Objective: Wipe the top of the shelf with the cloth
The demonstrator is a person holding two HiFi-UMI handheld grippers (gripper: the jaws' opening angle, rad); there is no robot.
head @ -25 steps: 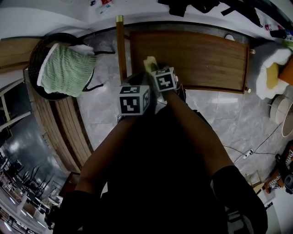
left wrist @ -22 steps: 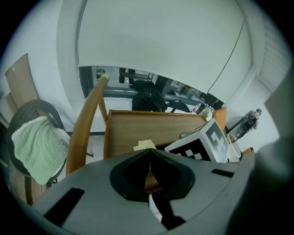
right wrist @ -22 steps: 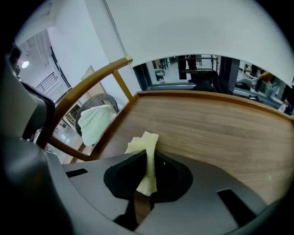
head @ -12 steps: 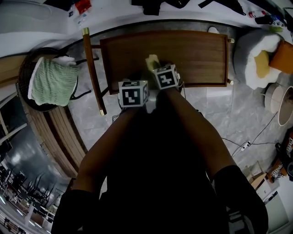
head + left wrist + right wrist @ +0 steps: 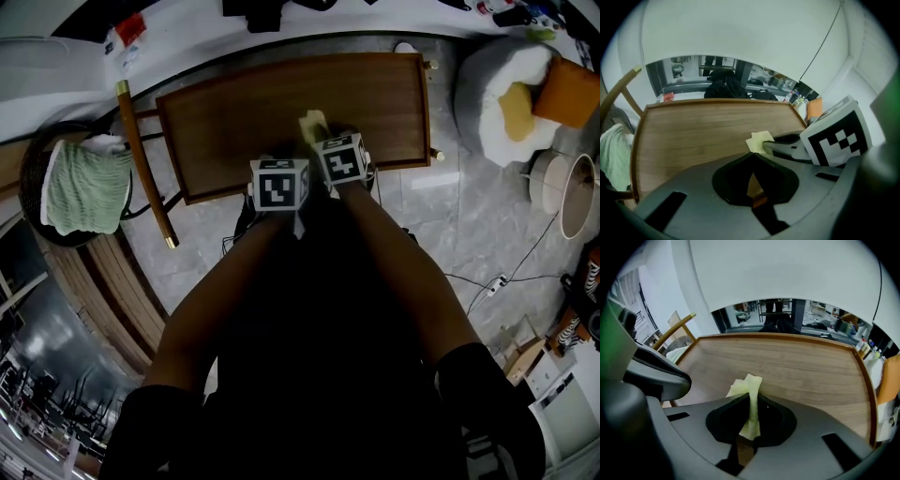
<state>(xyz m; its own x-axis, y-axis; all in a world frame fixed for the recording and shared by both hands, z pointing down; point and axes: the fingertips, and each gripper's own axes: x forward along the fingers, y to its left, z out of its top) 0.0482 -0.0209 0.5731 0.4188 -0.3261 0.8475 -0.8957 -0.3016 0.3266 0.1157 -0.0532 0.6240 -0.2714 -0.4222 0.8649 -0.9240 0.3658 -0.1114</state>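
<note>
Right gripper view: the yellow cloth (image 5: 749,386) is pinched above the wooden shelf (image 5: 801,366).
The right gripper (image 5: 751,397) has its fingers clenched on the cloth, and a folded corner sticks up past the tips, over the shelf top near its front edge. The left gripper (image 5: 753,153) is just beside it, its fingers pressed together with nothing between them. In the head view, a green towel (image 5: 84,183) lies well apart, to the left of the shelf.
</note>
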